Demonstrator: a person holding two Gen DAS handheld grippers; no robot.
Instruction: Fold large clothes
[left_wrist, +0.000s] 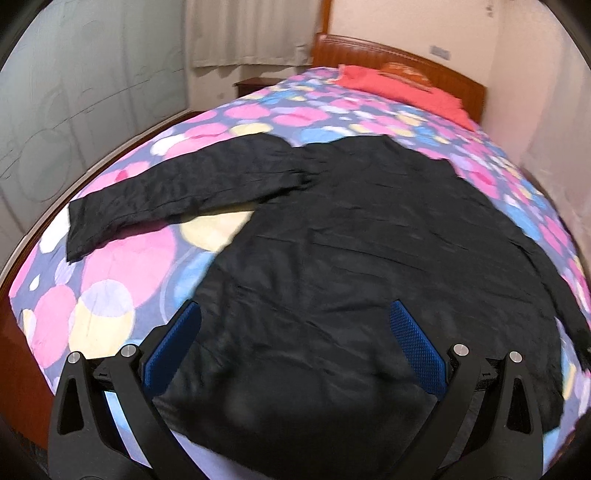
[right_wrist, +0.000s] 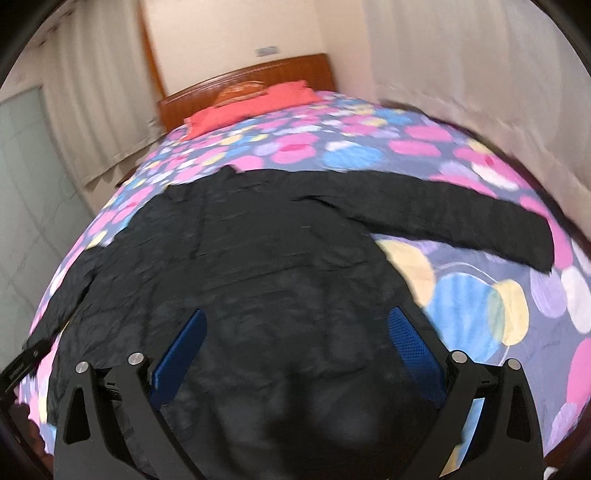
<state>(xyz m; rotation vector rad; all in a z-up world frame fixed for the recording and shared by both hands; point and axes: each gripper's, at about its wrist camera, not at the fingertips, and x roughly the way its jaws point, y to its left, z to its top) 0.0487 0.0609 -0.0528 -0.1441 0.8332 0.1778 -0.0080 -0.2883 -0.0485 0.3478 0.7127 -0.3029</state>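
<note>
The left tool (left_wrist: 295, 325) hangs above the black jacket (left_wrist: 351, 240) with its blue pads wide apart and nothing between them. The right tool (right_wrist: 295, 328) is likewise spread, empty, though motion blur softens that view. The jacket lies flat on the bed (left_wrist: 122, 266), both sleeves stretched outward over the bright dotted cover, a red pillow (left_wrist: 402, 88) by the headboard.

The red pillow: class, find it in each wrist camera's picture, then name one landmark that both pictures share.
Left wrist view: the red pillow lies upper right, at the bed's far end.
Right wrist view: the red pillow lies upper centre-left, at the far end.
Shared landmark: the wooden headboard directly behind it.
</note>
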